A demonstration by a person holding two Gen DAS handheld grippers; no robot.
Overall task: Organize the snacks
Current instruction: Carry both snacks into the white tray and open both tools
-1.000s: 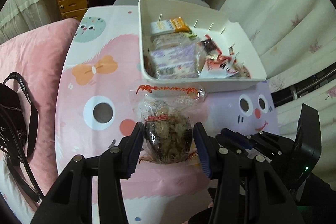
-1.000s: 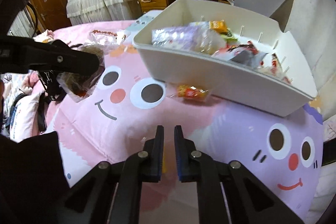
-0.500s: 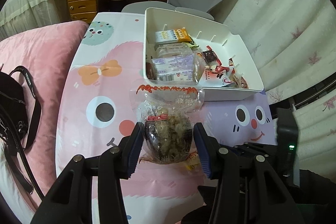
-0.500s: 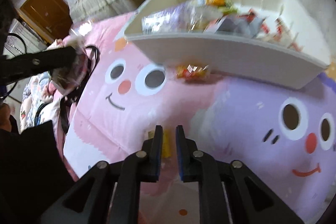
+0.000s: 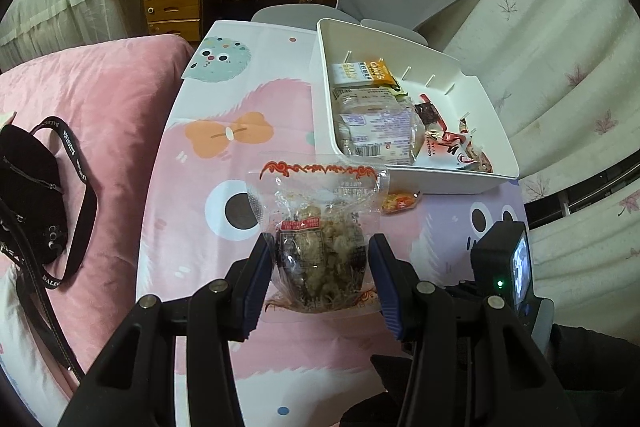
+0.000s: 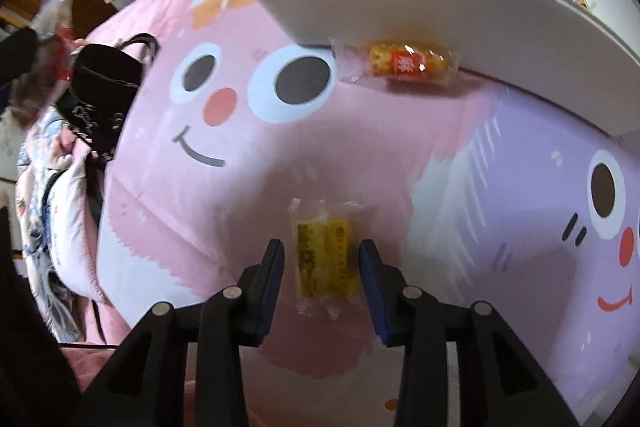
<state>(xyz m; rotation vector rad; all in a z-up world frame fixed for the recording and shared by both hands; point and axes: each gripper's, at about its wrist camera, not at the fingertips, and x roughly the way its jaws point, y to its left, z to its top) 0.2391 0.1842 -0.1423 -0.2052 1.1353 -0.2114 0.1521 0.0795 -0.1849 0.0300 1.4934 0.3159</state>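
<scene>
Cartoon-print table [image 6: 248, 211] bears bin [image 6: 440, 3], two sweets.

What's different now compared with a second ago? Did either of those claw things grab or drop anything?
The right gripper has dropped close to the tablecloth, and its jaws, shut a second ago, are opening around a small yellow candy without touching it yet. The left gripper still grips the clear bag of brown snacks, carried slightly nearer the white bin. The orange candy stays beside the bin.
</scene>
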